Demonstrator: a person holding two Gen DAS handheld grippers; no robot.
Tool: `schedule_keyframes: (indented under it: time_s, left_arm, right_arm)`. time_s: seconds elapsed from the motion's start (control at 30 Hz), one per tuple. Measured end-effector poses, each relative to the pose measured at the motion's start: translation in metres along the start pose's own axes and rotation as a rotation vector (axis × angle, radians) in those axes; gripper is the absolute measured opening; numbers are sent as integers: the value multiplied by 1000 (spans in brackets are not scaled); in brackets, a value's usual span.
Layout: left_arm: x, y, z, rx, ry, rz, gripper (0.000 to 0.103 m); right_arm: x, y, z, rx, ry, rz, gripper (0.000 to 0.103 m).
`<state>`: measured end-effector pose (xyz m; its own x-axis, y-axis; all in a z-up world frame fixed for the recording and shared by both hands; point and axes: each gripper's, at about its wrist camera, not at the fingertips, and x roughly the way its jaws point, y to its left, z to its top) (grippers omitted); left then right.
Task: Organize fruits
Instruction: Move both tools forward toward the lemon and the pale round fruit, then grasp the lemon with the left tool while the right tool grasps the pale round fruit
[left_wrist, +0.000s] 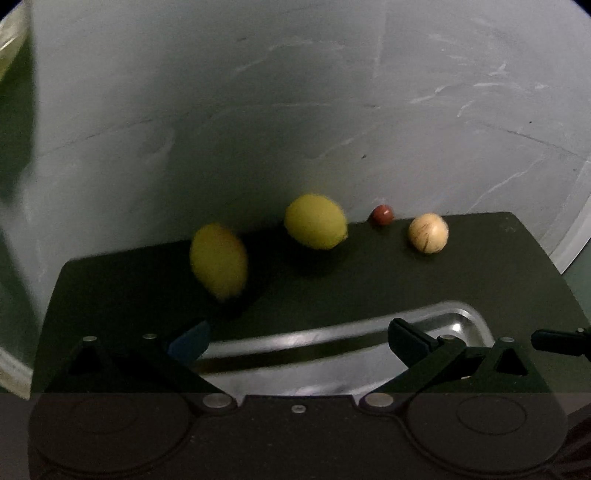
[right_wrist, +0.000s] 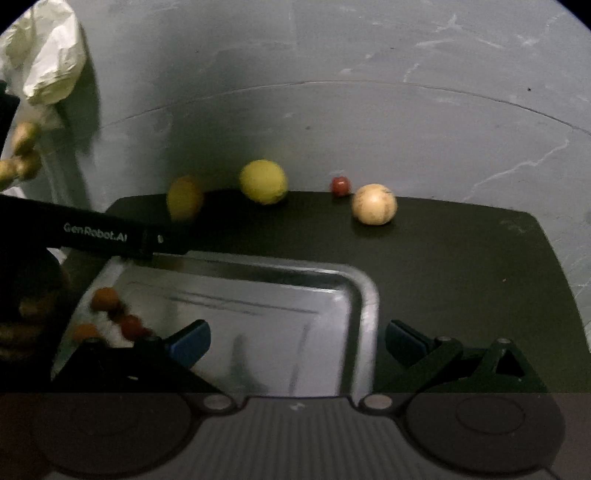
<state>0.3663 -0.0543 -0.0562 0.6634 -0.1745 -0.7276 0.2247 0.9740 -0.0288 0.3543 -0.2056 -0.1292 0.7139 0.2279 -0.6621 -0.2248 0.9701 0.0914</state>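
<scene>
1. Left gripper (left_wrist: 297, 341): jaws wide, empty.
2. Nearest lemon (left_wrist: 218, 260) lay ahead-left of them, long axis roughly upright, beyond the tray (left_wrist: 461, 317).
3. Right gripper (right_wrist: 297, 341): wide, empty, farther off.

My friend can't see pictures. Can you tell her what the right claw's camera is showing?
An open, empty right claw hovers over a shiny metal tray with a few small orange and red fruits in its left corner. Behind it, on a dark mat, sit two yellow lemons, a little red fruit and a pale round fruit. The other claw's arm crosses the left side.
</scene>
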Motion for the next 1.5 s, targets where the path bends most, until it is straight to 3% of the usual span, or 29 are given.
schedule_keyframes:
  time_s: [0.33, 0.6, 1.07, 1.5]
  left_arm:
    - [35, -33, 36, 39, -57, 24, 102]
    - [70, -37, 55, 40, -49, 70, 102]
    - [112, -36, 69, 31, -14, 111, 102]
    - [108, -31, 66, 26, -11, 112, 101]
  right_arm:
    - [27, -47, 28, -24, -47, -41, 103]
    - [61, -63, 52, -43, -81, -31, 103]
    - [103, -63, 67, -35, -76, 1, 98]
    - [110, -62, 68, -10, -76, 32, 88]
